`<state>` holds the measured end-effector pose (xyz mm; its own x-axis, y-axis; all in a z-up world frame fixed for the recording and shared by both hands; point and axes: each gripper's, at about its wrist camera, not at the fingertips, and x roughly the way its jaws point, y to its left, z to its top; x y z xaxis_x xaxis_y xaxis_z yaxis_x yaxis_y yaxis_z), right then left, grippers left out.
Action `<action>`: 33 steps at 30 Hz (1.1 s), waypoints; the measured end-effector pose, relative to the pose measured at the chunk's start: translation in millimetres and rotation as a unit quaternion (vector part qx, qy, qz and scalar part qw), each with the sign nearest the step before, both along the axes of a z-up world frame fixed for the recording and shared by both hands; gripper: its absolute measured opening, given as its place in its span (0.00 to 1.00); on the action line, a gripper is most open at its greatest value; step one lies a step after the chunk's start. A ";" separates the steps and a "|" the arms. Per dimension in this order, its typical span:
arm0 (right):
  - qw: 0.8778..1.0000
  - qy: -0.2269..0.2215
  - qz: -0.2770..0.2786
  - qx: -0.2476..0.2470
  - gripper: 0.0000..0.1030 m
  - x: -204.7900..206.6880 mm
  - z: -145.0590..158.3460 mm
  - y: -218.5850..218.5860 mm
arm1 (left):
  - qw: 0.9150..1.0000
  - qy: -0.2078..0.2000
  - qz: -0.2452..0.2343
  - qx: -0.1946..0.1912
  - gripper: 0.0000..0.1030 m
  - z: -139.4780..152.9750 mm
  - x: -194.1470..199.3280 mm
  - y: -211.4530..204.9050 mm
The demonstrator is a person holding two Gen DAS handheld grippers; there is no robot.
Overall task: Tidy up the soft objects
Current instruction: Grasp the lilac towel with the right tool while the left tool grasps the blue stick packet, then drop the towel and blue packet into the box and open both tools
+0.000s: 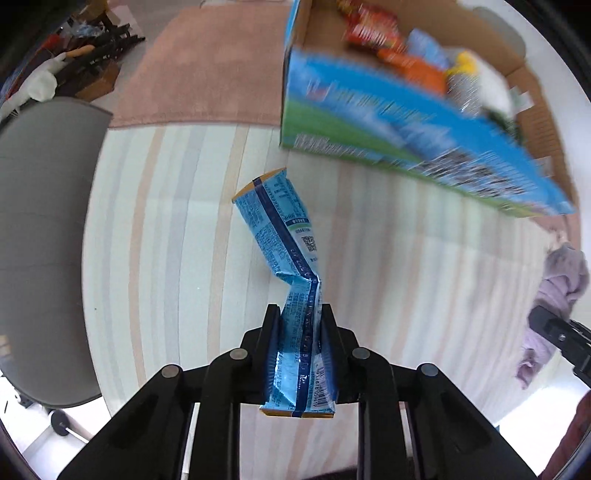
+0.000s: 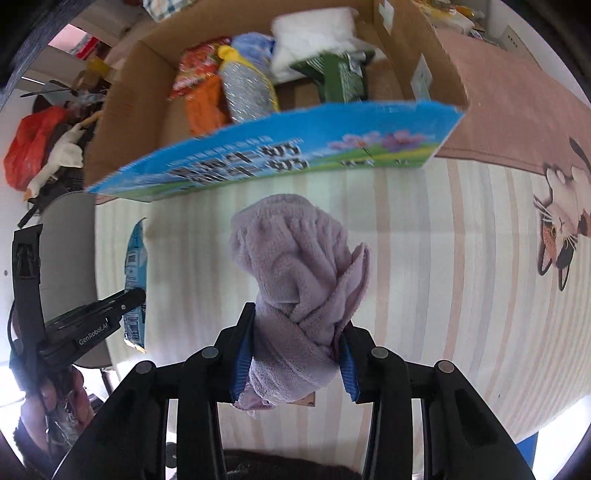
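Observation:
My left gripper (image 1: pixel 300 314) is shut on a crumpled blue snack packet (image 1: pixel 284 236) and holds it above the striped tablecloth (image 1: pixel 166 221). My right gripper (image 2: pixel 301 325) is shut on a bunched lilac towel (image 2: pixel 299 258), also lifted over the cloth. Ahead stands an open cardboard box with a blue printed side (image 1: pixel 406 122), also in the right wrist view (image 2: pixel 295 147). It holds several soft items: red and orange packets (image 2: pixel 199 92), a silver pouch (image 2: pixel 243 88), a white cloth (image 2: pixel 314 33) and a green packet (image 2: pixel 340 77). The left gripper with the packet shows at the left of the right wrist view (image 2: pixel 129 299).
A grey chair (image 1: pixel 40 240) stands at the table's left edge. A pink mat (image 1: pixel 207 74) lies beyond the cloth, with a cat print (image 2: pixel 557 229) at the right. Clutter, including a red bag (image 2: pixel 33 144), sits on the floor to the far left.

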<state>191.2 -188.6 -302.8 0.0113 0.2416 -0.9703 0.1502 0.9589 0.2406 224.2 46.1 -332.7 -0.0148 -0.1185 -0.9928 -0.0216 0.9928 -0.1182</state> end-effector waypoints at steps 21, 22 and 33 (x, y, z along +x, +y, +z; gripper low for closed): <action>0.991 -0.134 0.012 -0.023 0.41 91.4 138.0 -29.8 | 0.981 -0.174 -0.069 -0.044 0.17 194.6 90.7 -35.3; 0.991 -0.132 0.014 -0.036 0.41 101.7 135.9 -32.1 | 0.982 -0.171 -0.070 -0.038 0.17 191.0 102.7 -37.8; 0.990 -0.048 0.041 -0.129 0.41 181.0 49.1 -37.5 | 0.995 -0.058 -0.081 0.031 0.17 79.3 182.2 -51.1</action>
<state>372.1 -226.2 -253.7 0.0972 -0.0100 -0.9952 0.0568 0.9984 -0.0045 406.4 -5.0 -253.4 0.0869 -0.0621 -0.9943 0.1498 0.9875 -0.0486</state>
